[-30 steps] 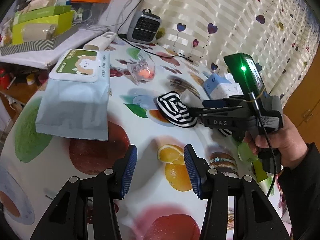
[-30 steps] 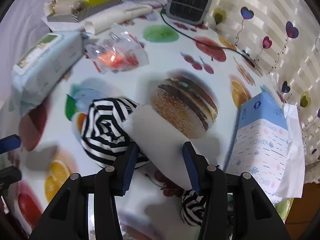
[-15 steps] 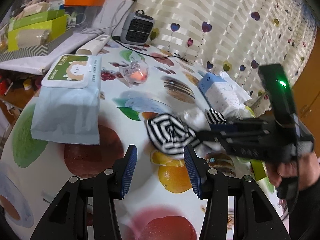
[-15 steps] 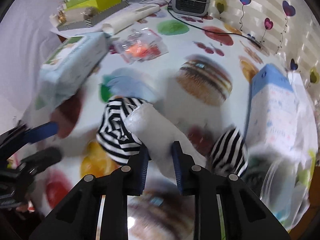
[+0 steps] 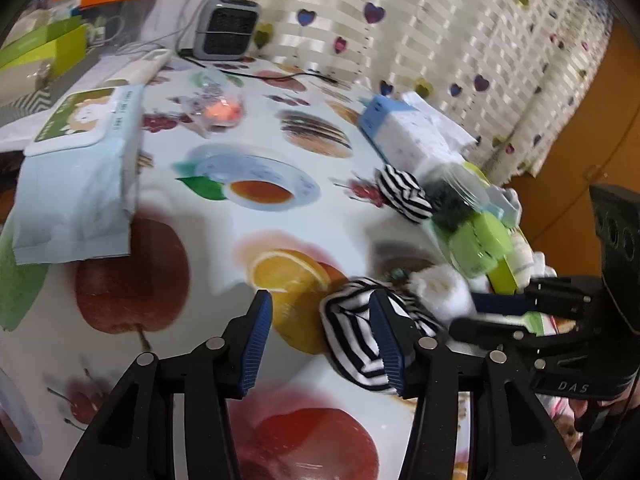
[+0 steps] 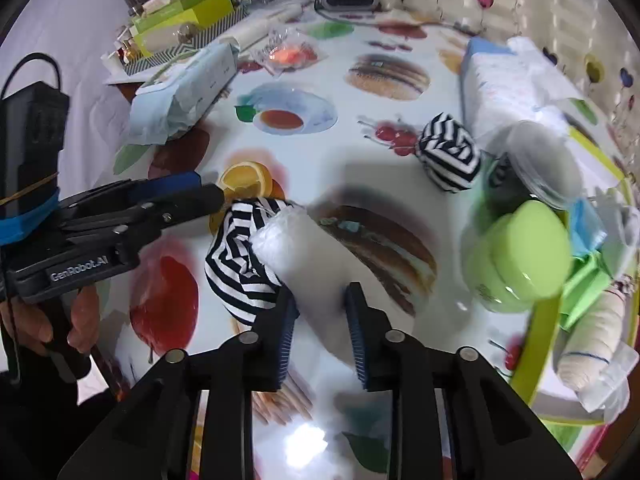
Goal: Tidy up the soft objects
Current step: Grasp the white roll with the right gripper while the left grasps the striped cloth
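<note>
My right gripper [image 6: 320, 292] is shut on a white soft roll [image 6: 312, 264] whose far end is wrapped in black-and-white striped cloth [image 6: 240, 256]; its jaws are opening slightly while the pads still touch the roll. My left gripper [image 5: 320, 300] is open and opening wider. The striped cloth [image 5: 352, 336] lies against its right finger, partly in the gap, not pinched. The left gripper's tips [image 6: 200, 194] reach the cloth from the left in the right wrist view. A second striped ball [image 5: 404, 196] [image 6: 450, 156] rests on the table farther back.
A wet-wipes pack [image 5: 80, 176] lies at the left and a blue tissue pack [image 5: 404, 132] at the back right. A green lidded pot [image 6: 520, 256] and a yellow-green tray rim [image 6: 536, 336] with a rolled white sock [image 6: 592, 340] crowd the right. A small heater [image 5: 226, 26] stands at the back.
The right gripper closed on the white roll and carried it with the striped cloth toward the near edge, up to the left gripper's right finger. The left gripper shifted and rolled a little.
</note>
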Available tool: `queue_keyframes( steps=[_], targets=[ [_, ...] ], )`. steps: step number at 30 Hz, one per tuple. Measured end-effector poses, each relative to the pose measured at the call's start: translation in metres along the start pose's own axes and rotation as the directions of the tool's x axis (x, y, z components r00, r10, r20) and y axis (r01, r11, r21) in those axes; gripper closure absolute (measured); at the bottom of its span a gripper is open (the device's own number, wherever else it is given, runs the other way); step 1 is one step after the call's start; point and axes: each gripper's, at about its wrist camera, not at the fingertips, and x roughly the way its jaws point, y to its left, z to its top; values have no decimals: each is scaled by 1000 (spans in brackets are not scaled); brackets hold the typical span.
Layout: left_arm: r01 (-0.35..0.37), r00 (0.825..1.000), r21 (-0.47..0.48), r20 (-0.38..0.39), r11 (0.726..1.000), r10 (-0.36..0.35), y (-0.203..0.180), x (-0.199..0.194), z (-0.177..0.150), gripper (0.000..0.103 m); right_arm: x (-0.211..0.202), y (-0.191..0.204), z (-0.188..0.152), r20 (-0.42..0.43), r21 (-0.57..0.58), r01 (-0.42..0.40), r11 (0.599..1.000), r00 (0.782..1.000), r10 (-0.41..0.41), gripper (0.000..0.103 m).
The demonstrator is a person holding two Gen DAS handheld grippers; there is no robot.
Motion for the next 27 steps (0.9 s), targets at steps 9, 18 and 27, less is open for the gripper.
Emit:
queue_keyframes(
  steps=[9, 18, 27],
  targets=[
    [11, 999, 41, -38, 999, -9, -12, 4, -3, 48, 14, -1, -3, 1, -88, 56, 995, 998, -56, 56],
    [-13, 997, 84, -69, 996, 19, -23, 12, -7, 47, 19, 1, -12, -22, -92, 79, 993, 996, -81, 58],
    [-14, 997, 129, -76, 992, 24, -40, 18, -11, 47, -6, -9, -37, 32, 17, 82, 997, 996, -82, 76]
  ],
)
